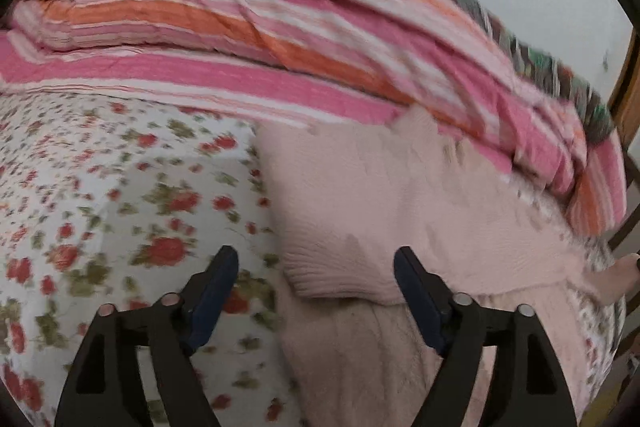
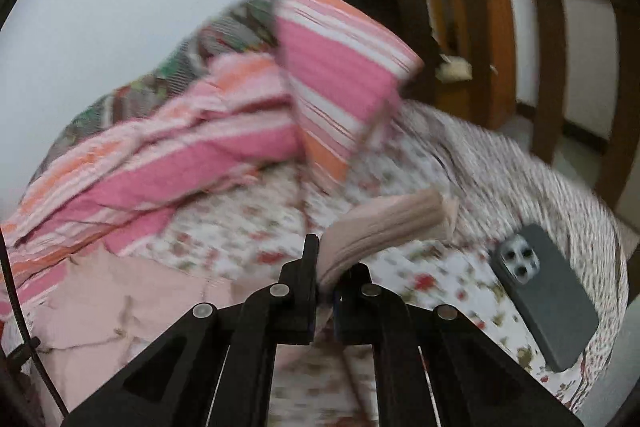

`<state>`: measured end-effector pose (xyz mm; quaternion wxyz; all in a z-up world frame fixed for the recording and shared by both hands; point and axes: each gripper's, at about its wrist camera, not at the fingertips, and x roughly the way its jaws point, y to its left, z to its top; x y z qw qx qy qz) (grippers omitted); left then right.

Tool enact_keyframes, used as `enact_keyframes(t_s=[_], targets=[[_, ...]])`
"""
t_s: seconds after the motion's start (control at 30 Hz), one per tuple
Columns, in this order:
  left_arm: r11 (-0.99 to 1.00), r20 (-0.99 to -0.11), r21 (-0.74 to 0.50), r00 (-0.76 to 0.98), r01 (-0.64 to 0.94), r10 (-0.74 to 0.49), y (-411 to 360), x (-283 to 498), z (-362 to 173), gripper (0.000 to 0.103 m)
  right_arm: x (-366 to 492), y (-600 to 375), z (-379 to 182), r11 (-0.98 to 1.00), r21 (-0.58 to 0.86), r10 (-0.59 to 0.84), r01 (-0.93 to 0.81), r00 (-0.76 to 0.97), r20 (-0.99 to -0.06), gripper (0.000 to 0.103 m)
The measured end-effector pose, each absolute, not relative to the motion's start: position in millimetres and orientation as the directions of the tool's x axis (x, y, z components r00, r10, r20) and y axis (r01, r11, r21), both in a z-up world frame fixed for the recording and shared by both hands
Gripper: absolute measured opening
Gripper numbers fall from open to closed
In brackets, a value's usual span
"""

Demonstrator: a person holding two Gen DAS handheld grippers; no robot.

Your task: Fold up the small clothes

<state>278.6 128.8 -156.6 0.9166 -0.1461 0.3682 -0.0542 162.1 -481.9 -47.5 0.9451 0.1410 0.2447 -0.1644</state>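
Sweater (image 1: 360,211): pale pink knit, lying on the floral bed (image 1: 100,187), partly folded.
Left gripper (image 1: 316,267): jaws wide apart, hovering over its ribbed hem.
Right gripper (image 2: 328,267): jaws clamped on a sleeve (image 2: 384,223); likely next, carry it across.
Obstacles: phone (image 2: 544,299) nearby; striped quilt (image 2: 200,131) behind.

Pale pink garment (image 1: 360,211), floral sheet (image 1: 120,187)

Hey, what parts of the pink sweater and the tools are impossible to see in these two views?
- Pink sweater, left view: knit detail motion-blurred; lower part cut by the frame.
- Right tool: its fingers hide how much cuff is pinched.
- Left tool: open, height above the sweater unclear.
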Motion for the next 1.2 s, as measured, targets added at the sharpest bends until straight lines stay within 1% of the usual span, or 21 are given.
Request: enact_keyframes(t_s=[0.1,0.23,0.43,0.57,0.67,0.77,0.83,0.9,0.93,0.97,1.0,1.07,1.13,1.17,1.2], targets=[[0.948,-0.626,-0.316,0.759,-0.037,-0.179,150,268,-146,0.084,175,-442,-22,0.933,0.16,-0.213,0.323,0.851,-0.48,0.006],[0.935,-0.606,-0.349,0.776,-0.065,-0.172,179,256,-138,0.085,197,-365,9,0.969,0.109,-0.149,0.22,0.879,-0.453,0.006],[0.916,-0.572,-0.389,0.804,-0.093,-0.162,216,236,-131,0.085,243,-218,26,0.999,0.047,0.017,0.005,0.896,-0.443,0.006],[0.928,-0.57,-0.357,0.812,-0.104,-0.128,228,229,-131,0.085,271,-119,8,0.991,-0.003,0.114,-0.131,0.869,-0.482,0.006],[0.926,-0.571,-0.351,0.815,-0.136,-0.097,240,228,-136,0.085,291,-54,-25,0.972,0.011,0.201,-0.233,0.811,-0.55,0.006],[0.921,-0.591,-0.357,0.801,-0.152,-0.097,248,231,-140,0.085,306,-6,-65,0.948,-0.013,0.24,-0.319,0.736,-0.633,0.006],[0.921,-0.583,-0.359,0.807,-0.151,-0.095,250,230,-140,0.085,315,10,-88,0.935,-0.019,0.252,-0.355,0.7,-0.669,0.007],[0.924,-0.579,-0.355,0.81,-0.143,-0.097,250,230,-139,0.085,323,18,-108,0.927,-0.004,0.268,-0.376,0.669,-0.694,0.019],[0.924,-0.58,-0.354,0.809,-0.141,-0.099,249,231,-140,0.085,326,17,-114,0.924,0.008,0.276,-0.382,0.653,-0.706,0.04],[0.925,-0.583,-0.354,0.806,-0.138,-0.104,247,233,-141,0.085,329,17,-118,0.918,0.025,0.292,-0.395,0.633,-0.717,0.056],[0.926,-0.588,-0.354,0.802,-0.134,-0.108,245,234,-141,0.085,328,14,-120,0.911,0.041,0.309,-0.41,0.613,-0.727,0.058],[0.928,-0.593,-0.351,0.796,-0.125,-0.118,240,237,-142,0.085,321,4,-115,0.906,0.058,0.325,-0.42,0.6,-0.731,0.058],[0.933,-0.593,-0.346,0.794,-0.101,-0.134,230,239,-141,0.085,312,-14,-107,0.902,0.078,0.349,-0.424,0.612,-0.71,0.06],[0.936,-0.594,-0.343,0.791,-0.085,-0.145,224,241,-140,0.085,306,-27,-101,0.907,0.081,0.35,-0.414,0.63,-0.693,0.065],[0.937,-0.595,-0.342,0.788,-0.069,-0.159,217,243,-140,0.085,298,-44,-95,0.918,0.077,0.337,-0.39,0.66,-0.672,0.068]])
